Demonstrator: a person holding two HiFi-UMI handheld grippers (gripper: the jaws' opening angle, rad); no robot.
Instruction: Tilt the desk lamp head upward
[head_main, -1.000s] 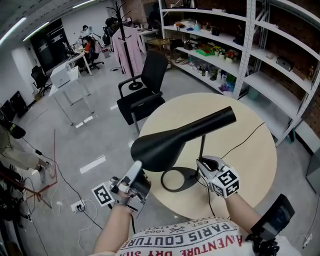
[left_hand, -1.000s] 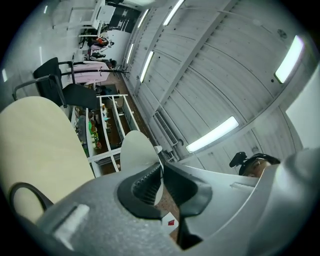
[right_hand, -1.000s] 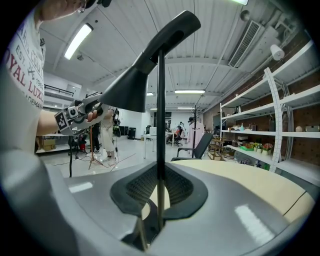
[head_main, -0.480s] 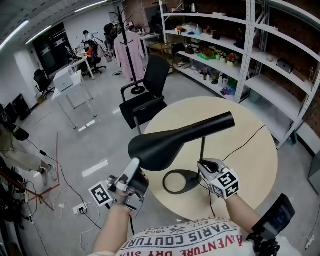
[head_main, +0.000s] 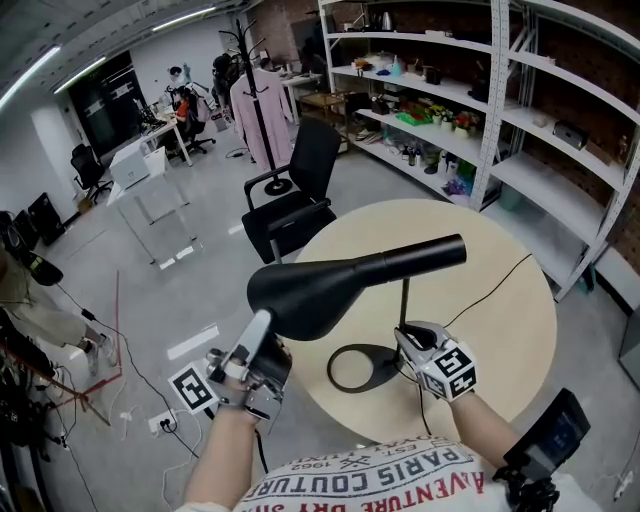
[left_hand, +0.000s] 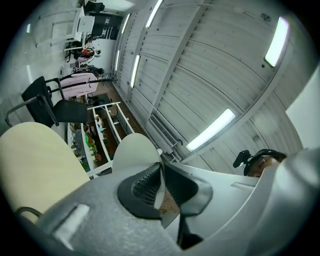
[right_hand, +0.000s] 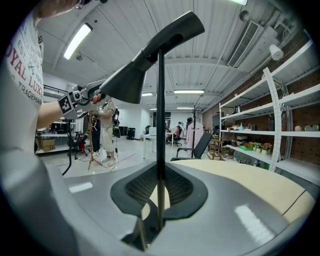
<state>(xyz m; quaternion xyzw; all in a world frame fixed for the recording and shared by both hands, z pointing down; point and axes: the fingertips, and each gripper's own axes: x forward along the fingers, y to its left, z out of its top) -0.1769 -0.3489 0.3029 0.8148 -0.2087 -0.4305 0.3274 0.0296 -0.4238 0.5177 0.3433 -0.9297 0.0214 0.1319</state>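
At the round beige surface's (head_main: 505, 330) seven o'clock edge stands the black desk lamp (head_main: 340, 280). The right gripper's (head_main: 404, 334) jaws clamp its thin stem, while the left gripper's (head_main: 262, 324) jaws, just easing wider, pinch the head's eight o'clock rim.

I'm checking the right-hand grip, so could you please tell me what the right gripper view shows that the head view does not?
Only the right gripper view shows the lamp stem clamped between the right gripper's fingers, and it shows the lamp head from below. Only the head view shows that gripper's marker cube and the lamp head's top from above. Both show the round table, the shelves and the office chair.
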